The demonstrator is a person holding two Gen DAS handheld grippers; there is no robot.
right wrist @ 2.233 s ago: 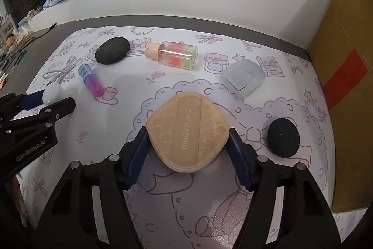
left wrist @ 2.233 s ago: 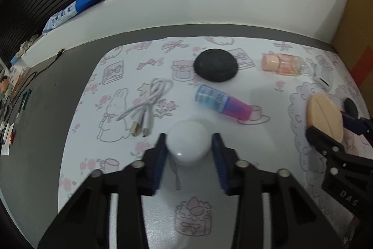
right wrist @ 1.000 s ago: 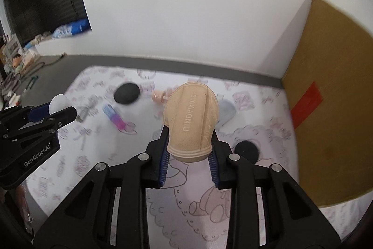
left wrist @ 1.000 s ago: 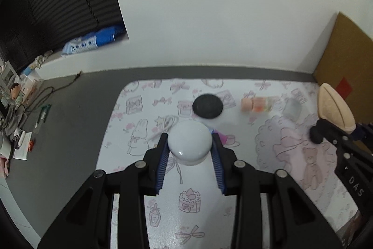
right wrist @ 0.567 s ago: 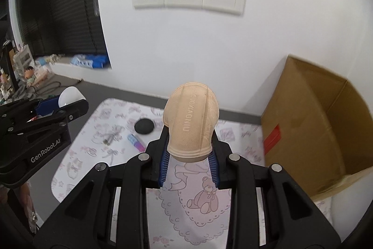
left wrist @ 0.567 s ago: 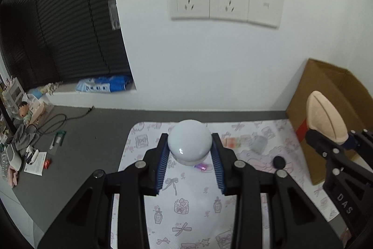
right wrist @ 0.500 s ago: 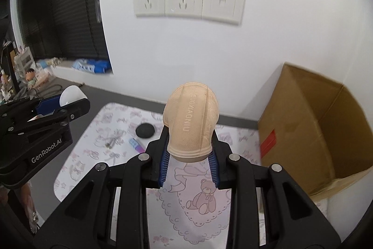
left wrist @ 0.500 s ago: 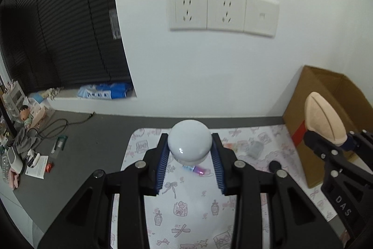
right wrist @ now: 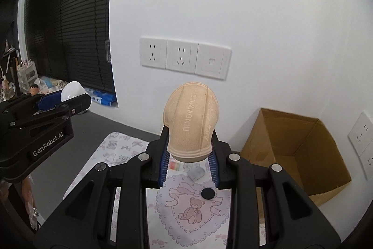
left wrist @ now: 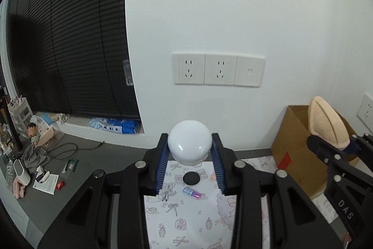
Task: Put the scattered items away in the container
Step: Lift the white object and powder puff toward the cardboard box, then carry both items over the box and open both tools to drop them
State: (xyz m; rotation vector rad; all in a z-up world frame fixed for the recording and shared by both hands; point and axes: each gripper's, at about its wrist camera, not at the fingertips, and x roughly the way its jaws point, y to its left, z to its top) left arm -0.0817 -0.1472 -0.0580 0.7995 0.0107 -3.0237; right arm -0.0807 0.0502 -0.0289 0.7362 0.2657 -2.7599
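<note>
Brown cardboard box (right wrist: 293,151) stands open to the right, nearer the right tool (right wrist: 189,156), which pinches a tan sponge pad (right wrist: 191,123); the left tool (left wrist: 190,163) pinches a white ball (left wrist: 190,142) farther away.

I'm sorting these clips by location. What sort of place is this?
Probably a room in a home or small office, not a factory: a white wall with a wall socket panel, dark window blinds, and a patterned mat laid on the grey floor beside a cardboard box.
</note>
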